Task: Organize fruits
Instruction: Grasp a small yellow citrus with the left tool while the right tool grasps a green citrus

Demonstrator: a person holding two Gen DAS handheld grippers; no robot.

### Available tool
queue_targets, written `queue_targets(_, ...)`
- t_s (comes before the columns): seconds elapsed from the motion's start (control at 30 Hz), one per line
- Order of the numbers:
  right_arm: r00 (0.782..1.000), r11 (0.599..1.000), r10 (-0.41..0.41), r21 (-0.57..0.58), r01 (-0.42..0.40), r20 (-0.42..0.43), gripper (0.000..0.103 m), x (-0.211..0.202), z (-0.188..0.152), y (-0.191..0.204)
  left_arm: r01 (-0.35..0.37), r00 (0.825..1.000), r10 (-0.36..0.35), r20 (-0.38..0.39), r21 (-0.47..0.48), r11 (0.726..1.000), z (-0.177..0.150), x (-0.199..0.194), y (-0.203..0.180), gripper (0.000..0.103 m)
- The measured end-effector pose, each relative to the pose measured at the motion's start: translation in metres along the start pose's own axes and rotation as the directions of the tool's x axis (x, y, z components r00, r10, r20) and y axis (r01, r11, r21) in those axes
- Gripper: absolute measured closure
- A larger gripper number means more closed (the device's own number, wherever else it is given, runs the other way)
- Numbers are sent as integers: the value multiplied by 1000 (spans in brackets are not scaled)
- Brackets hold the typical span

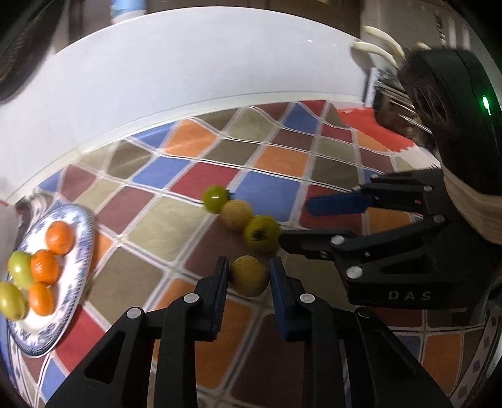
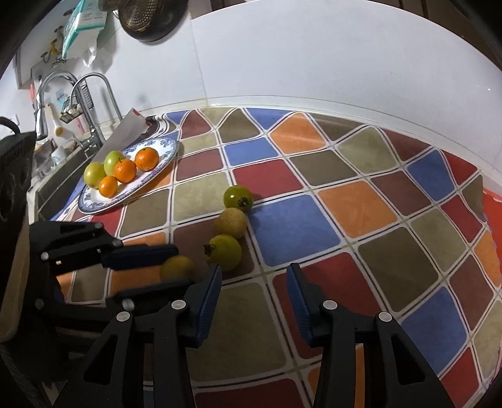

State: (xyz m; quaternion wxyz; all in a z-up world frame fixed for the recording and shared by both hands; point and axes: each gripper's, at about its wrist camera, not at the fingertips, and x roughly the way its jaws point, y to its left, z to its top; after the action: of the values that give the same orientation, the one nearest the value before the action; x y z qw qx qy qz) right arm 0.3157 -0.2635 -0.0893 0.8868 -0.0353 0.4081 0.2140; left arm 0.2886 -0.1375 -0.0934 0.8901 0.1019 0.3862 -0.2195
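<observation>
We have five fruits on the plate already. Our left gripper clasps a yellow fruit just off the tablecloth; three more wait beside it. Our right gripper hangs wide, holding nothing.

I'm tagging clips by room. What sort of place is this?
Most likely a home kitchen counter: a sink with tall faucets sits at one end, a colander hangs on the wall, and a cutlery holder stands on the checkered mat.

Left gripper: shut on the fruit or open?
Cannot tell: left gripper brackets a yellow fruit, thin gaps seeming to show beside both pads.
</observation>
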Motion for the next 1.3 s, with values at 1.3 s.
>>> queue_targets(1.3,990,993,-84,92,74,113,74,-40,8,36,-69,985,84,151,-99,993,-5,-75,25,76)
